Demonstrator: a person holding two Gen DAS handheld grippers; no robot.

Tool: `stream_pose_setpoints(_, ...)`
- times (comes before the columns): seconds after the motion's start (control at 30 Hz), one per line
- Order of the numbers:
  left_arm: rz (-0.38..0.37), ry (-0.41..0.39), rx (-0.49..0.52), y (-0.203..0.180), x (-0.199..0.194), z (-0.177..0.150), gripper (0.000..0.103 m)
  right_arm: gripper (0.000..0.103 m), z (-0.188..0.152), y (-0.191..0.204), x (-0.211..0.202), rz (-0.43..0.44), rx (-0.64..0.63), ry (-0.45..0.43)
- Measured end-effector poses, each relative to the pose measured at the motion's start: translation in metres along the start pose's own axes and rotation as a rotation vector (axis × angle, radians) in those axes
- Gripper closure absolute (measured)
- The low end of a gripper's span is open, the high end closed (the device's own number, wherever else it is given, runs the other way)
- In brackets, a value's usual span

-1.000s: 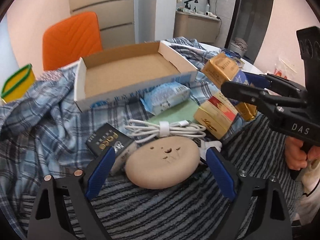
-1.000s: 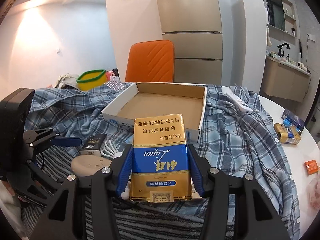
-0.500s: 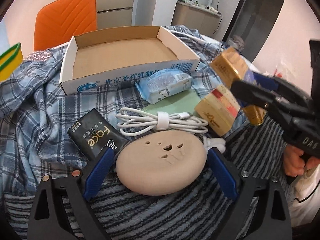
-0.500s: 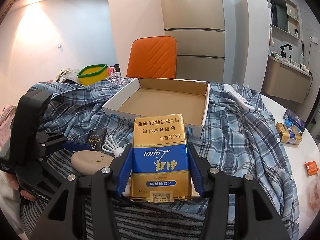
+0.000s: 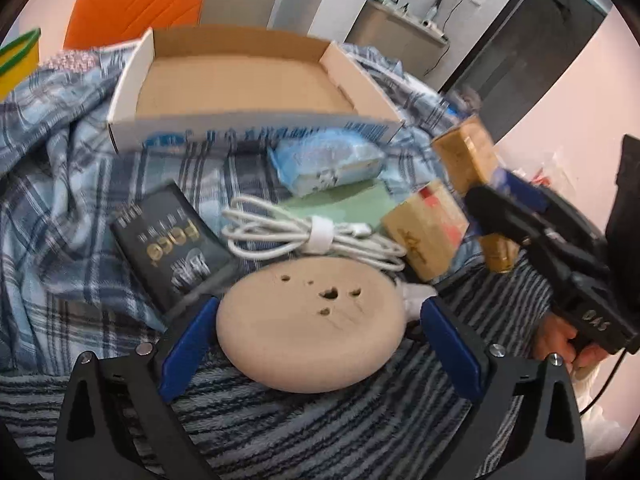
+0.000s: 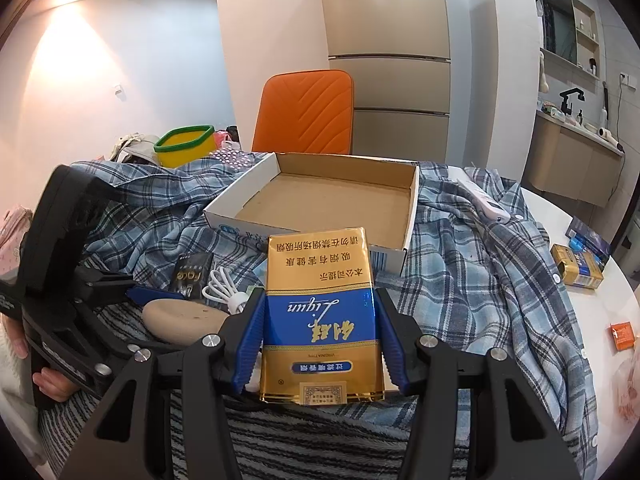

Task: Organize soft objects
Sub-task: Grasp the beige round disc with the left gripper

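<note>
A beige round soft pad (image 5: 312,332) with small holes lies on a striped fleece cloth (image 5: 280,432). My left gripper (image 5: 316,308) straddles it, and its jaws are opening; the blue fingers (image 5: 188,344) stand beside the pad's sides without pressing. From the right wrist view, the pad (image 6: 180,320) and the left gripper (image 6: 132,292) are at the lower left. My right gripper (image 6: 320,300) is shut on a gold and blue cigarette pack (image 6: 320,272), held in front of an open, shallow cardboard box (image 6: 412,216). The left wrist view has this box (image 5: 256,128) behind the clutter.
Behind the pad lie a black pack (image 5: 172,240), a coiled white cable (image 5: 304,232), a blue tissue pack (image 5: 328,164) and a gold and red pack (image 5: 424,232). A plaid shirt (image 6: 480,272) covers the table. An orange chair (image 6: 308,112) and a yellow basket (image 6: 184,148) stand behind.
My left gripper has come down closer over the beige pad, rolled a little, and its jaws have widened. The right gripper and its pack have stayed still.
</note>
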State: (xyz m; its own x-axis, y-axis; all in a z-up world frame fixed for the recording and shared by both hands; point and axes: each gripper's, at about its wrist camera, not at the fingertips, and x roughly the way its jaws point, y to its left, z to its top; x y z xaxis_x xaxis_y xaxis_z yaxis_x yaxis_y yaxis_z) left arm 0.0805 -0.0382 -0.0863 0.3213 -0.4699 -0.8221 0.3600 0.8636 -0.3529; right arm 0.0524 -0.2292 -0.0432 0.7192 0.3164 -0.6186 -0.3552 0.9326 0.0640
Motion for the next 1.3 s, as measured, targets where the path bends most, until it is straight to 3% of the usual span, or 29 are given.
stream_pose_setpoints(0.27, -0.088, -0.013, -0.062, 0.014, -0.001, 0.001, 0.004, 0.048, 0.0, -0.001, 0.001, -0.001, 0.005, 0.006)
stream_pose_setpoints(0.37, -0.082, -0.014, -0.058, 0.015, 0.0, 0.0, 0.004, 0.048, 0.0, 0.0, 0.002, -0.001, 0.005, 0.006)
stream_pose_setpoints(0.5, -0.048, -0.026, -0.06, 0.011, -0.005, 0.004, 0.021, 0.048, 0.0, -0.001, 0.002, -0.002, 0.008, 0.009)
stream_pose_setpoints(0.7, -0.016, -0.092, 0.002, 0.0, -0.019, 0.0, 0.023, 0.048, 0.0, -0.001, 0.001, -0.005, 0.006, 0.001)
stream_pose_setpoints(0.97, 0.092, -0.333, 0.133, -0.025, -0.052, -0.01, 0.023, 0.048, 0.001, 0.0, -0.003, -0.011, 0.0, -0.022)
stream_pose_setpoints(1.1, 0.174, -0.529, 0.182, -0.034, -0.078, -0.017, 0.023, 0.048, 0.001, 0.001, -0.006, -0.018, -0.001, -0.036)
stream_pose_setpoints(1.17, 0.213, -0.62, 0.197, -0.038, -0.088, -0.024, 0.023, 0.048, 0.002, 0.001, -0.011, -0.033, -0.001, -0.07)
stream_pose_setpoints(1.3, 0.229, -0.724, 0.181, -0.034, -0.102, -0.03, 0.023, 0.048, 0.004, 0.002, -0.026, -0.06, -0.001, -0.163)
